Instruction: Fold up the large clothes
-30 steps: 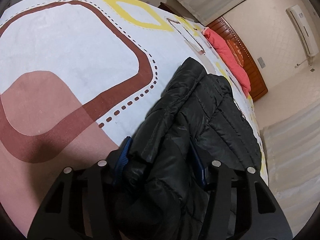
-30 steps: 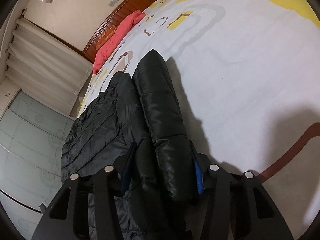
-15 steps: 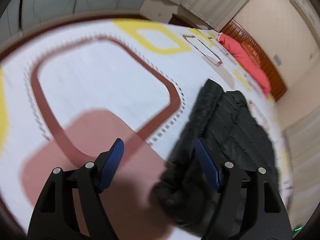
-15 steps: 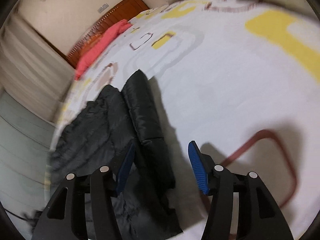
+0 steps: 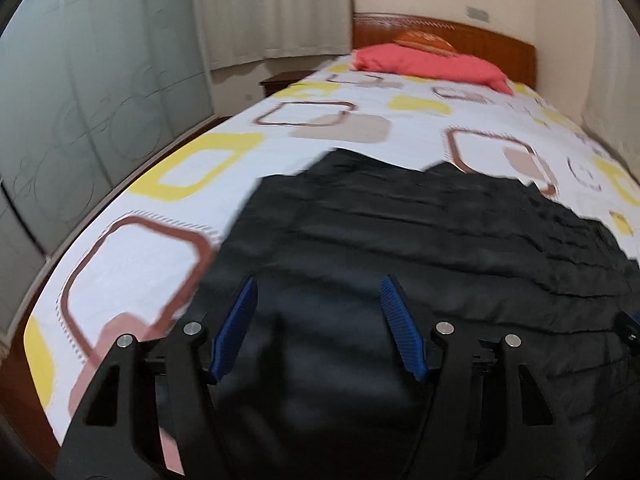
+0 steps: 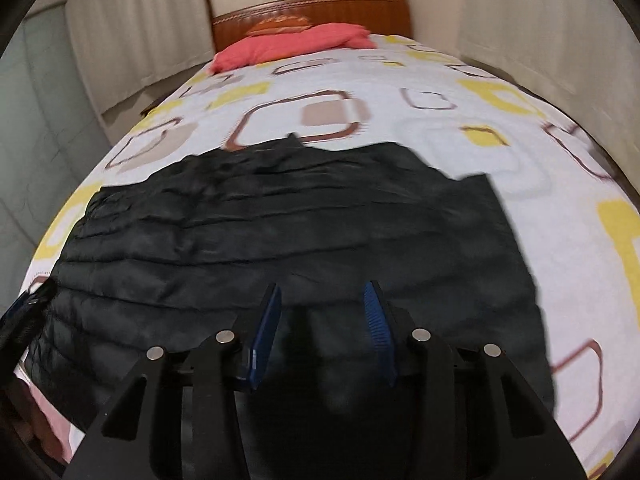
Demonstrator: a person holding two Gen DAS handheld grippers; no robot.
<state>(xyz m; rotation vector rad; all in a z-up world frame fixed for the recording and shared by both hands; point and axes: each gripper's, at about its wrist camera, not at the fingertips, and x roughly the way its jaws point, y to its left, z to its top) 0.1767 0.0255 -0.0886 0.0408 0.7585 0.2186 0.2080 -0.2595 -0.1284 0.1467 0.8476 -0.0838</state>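
A black quilted puffer jacket [image 5: 420, 240] lies spread flat across the near end of the bed, also in the right wrist view [image 6: 280, 232]. My left gripper [image 5: 318, 292] is open and empty, held above the jacket's near left part. My right gripper [image 6: 322, 296] is open and empty, held above the jacket's near right part. The left gripper's tip shows at the left edge of the right wrist view [image 6: 24, 308]. Both views are blurred by motion.
The bed sheet [image 5: 160, 216] is white with yellow and brown squares. A red pillow [image 5: 432, 66] lies at the wooden headboard [image 6: 312, 8]. A frosted glass wardrobe [image 5: 80, 92] stands to the left, with curtains [image 5: 272, 8] and a nightstand [image 5: 280, 82] beyond.
Both grippers let go of the jacket, opened and pulled back. Both now face the headboard, with the jacket lying spread out below them.
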